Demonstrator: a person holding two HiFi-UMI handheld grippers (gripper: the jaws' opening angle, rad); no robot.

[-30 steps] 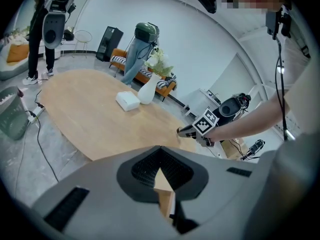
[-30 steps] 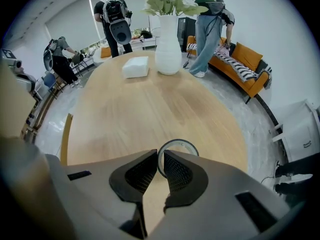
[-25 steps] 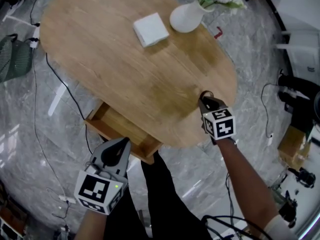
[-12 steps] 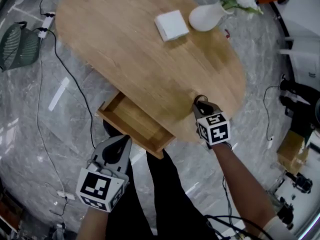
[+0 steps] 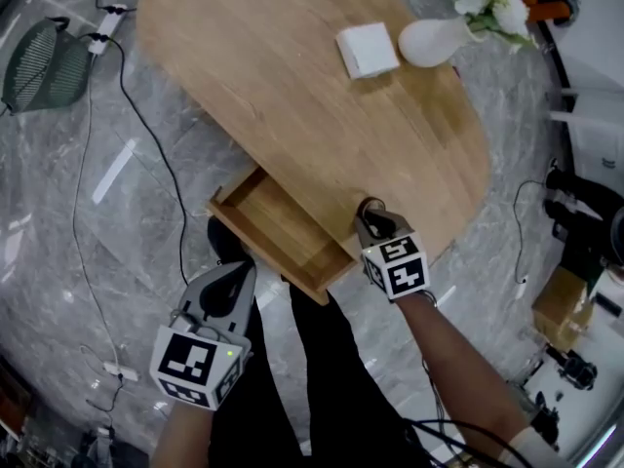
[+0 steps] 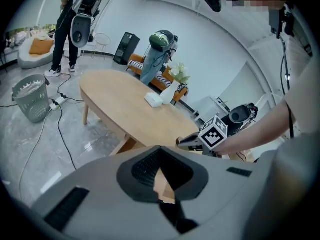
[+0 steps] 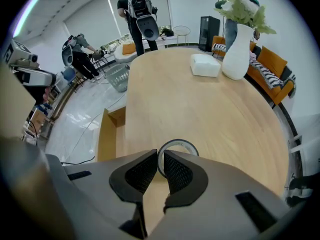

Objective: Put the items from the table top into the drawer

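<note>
A thin dark ring (image 7: 178, 143), like a tape roll, hangs over the wooden table (image 5: 292, 96) near its front edge. My right gripper (image 7: 161, 166) is shut on the ring's near wall. In the head view the ring (image 5: 369, 206) pokes out beyond the right gripper (image 5: 371, 222), just right of the open drawer (image 5: 255, 220). A white box (image 5: 368, 50) lies at the table's far end beside a white vase (image 5: 429, 41). My left gripper (image 5: 232, 283) is shut and holds nothing; it hangs over the floor below the drawer.
The drawer (image 7: 105, 134) stands open at the table's left side and looks bare inside. Cables (image 5: 156, 144) and a mesh bin (image 5: 44, 61) lie on the marble floor. People with gear stand behind the table (image 7: 137, 14). The person's legs (image 5: 322, 359) are below the table edge.
My right gripper has carried the ring leftward along the table's front edge, close to the open drawer. The left gripper has stayed in place.
</note>
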